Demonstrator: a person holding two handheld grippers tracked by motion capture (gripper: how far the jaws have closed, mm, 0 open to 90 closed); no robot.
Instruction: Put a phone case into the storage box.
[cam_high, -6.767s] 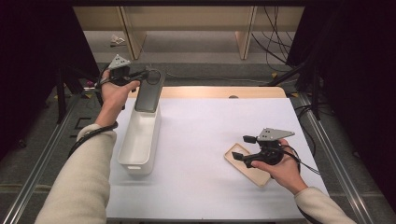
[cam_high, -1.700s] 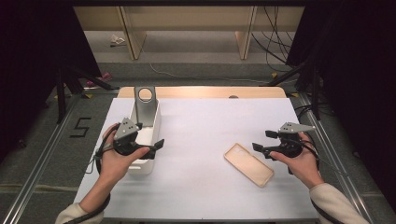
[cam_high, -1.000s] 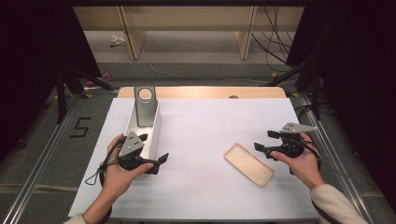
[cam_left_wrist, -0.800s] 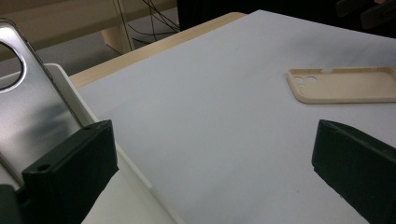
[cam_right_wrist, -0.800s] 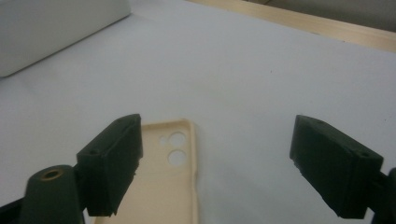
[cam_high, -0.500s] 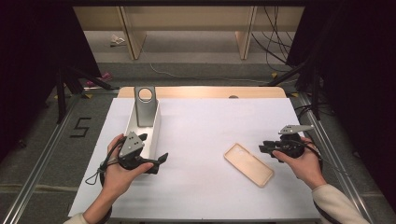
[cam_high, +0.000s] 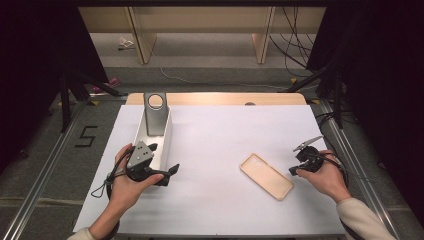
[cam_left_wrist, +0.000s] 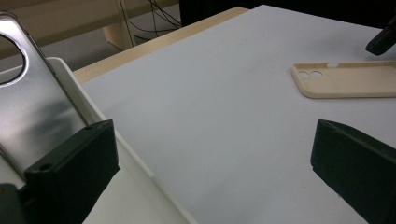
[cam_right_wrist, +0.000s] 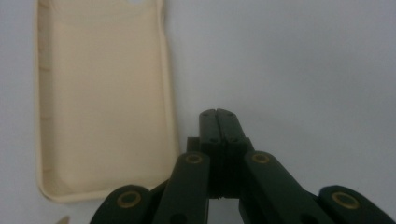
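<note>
- A long white tray (cam_high: 161, 150) holds a shiny grey phone case (cam_high: 155, 114) propped upright at its far end.
- A flat beige phone case (cam_high: 266, 176) lies hollow side up on the white worktop (cam_high: 215, 135).
- Left claw (cam_high: 170, 172) spread wide beside the tray; right claw (cam_right_wrist: 217, 116) has just pressed together, empty, just beside the beige case.

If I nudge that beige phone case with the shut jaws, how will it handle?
The beige phone case looks thin and hollow, so probably light and likely to skid on the smooth white table. It lies flat, open side up; tipping seems unlikely. Its thin walls may flex if pinched.
</note>
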